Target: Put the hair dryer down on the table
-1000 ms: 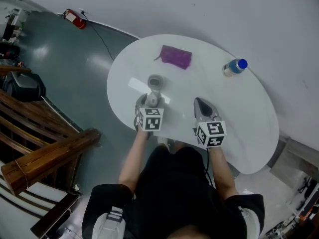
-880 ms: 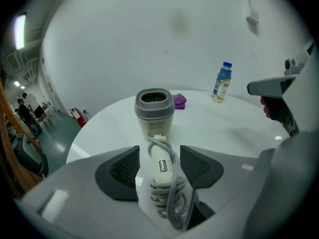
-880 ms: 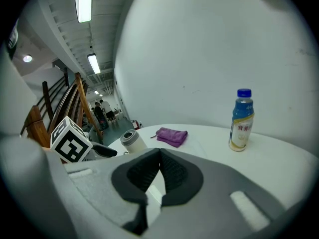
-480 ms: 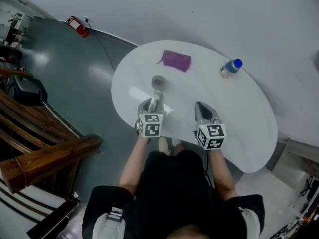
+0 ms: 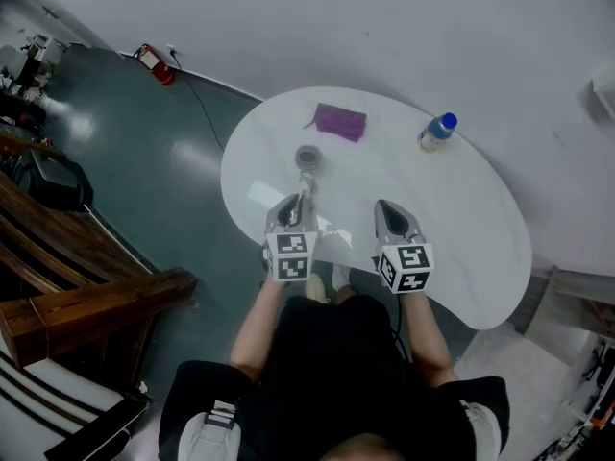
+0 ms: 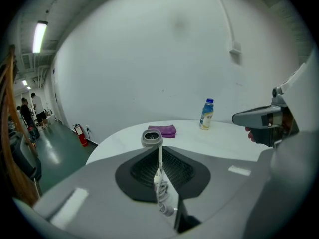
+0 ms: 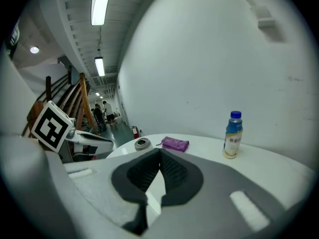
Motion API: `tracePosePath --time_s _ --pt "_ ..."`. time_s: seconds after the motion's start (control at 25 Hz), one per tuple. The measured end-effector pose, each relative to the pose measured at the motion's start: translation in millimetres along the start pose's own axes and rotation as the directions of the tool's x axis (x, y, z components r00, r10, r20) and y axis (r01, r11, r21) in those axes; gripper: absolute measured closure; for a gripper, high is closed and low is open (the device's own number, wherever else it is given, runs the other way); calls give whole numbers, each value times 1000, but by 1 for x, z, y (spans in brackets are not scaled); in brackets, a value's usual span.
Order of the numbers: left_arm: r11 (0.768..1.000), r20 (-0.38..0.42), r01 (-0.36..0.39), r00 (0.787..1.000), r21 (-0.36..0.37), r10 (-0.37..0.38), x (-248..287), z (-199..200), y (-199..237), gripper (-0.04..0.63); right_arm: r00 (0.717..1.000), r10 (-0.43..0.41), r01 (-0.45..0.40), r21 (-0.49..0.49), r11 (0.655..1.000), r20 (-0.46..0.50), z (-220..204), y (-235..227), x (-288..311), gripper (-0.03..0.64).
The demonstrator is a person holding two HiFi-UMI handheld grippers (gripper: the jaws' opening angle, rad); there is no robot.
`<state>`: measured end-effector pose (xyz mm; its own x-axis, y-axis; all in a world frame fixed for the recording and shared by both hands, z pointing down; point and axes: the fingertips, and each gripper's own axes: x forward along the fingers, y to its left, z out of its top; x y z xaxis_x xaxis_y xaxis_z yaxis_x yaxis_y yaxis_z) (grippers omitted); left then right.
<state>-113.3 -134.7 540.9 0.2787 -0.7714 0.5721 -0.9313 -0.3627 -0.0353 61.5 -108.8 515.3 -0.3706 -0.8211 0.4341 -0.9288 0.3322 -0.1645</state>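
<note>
On the white counter [image 5: 461, 219] the hair dryer [image 5: 307, 157] lies free. My left hand-held gripper [image 5: 291, 207] has lifted away, jaws just closing together, empty. The task looks done.

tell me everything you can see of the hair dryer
The hair dryer lies on the white table, just nearer the person than the purple cloth. Its round grey head has the open end facing up; a slim pale handle runs back toward the person and ends in a coiled white cord. Only the table is seen touching it.
</note>
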Motion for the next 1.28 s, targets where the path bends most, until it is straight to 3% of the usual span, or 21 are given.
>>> tracePosePath --time_s 0.4,0.92,1.28 --pt "1000 106 19 994 6 -19 -53 16 -4 586 998 -12 15 -42 999 64 15 27 -39 615" --pt "994 290 95 951 52 -106 -122 40 -24 588 981 -41 54 -65 996 188 37 49 -98 615" --pt "992 331 103 936 76 -122 -155 39 -26 588 970 -49 68 -75 995 236 40 71 -125 615"
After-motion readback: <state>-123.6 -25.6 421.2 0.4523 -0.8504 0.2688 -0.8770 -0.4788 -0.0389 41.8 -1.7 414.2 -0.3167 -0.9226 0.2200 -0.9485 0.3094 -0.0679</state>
